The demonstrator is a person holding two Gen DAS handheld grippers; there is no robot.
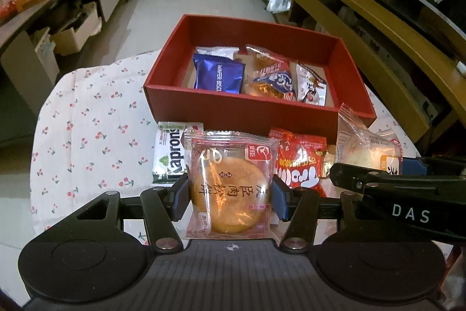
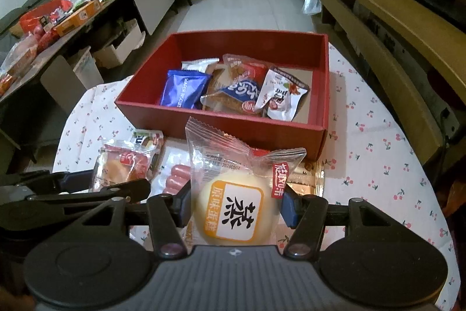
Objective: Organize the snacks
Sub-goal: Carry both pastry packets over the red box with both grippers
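Blue rubbery pads on the left gripper (image 1: 230, 198) are clamped on a clear-wrapped round golden meat-floss cake (image 1: 230, 194); wrapper's lower edge is cut off behind the gripper body. Right gripper (image 2: 237, 204) is likewise closed on a clear packet holding a pale domed steamed cake (image 2: 236, 209) with an orange-bordered label, its crimped top corner sticking up in front of the red box (image 2: 221, 124). Each gripper shows in the other's view only as black linkage at the frame edge. Loose on the cloth just beyond the left gripper: one green-white "Kaprons" wafer pack (image 1: 170, 153), half hidden behind the held cake, and one red crinkly foil bag (image 1: 300, 162), bottom part covered. Right view adds one clear pack of pink sausages (image 2: 174, 179), mostly hidden, and a gold-edged packet (image 2: 310, 177) peeking out beside the steamed cake; can't make out what it is. Box is rigid red card, rectangular, open top, standing on the cherry-print tablecloth (image 1: 87, 121) right behind the loose snacks. Inside I count four packs for sure: one blue foil wafer biscuit (image 1: 218, 76), one white pack (image 1: 217, 51) tucked under it, one red-blue clear pack (image 1: 271, 75), one white printed sachet (image 1: 311, 83). More may lie underneath; near wall blocks the box floor.
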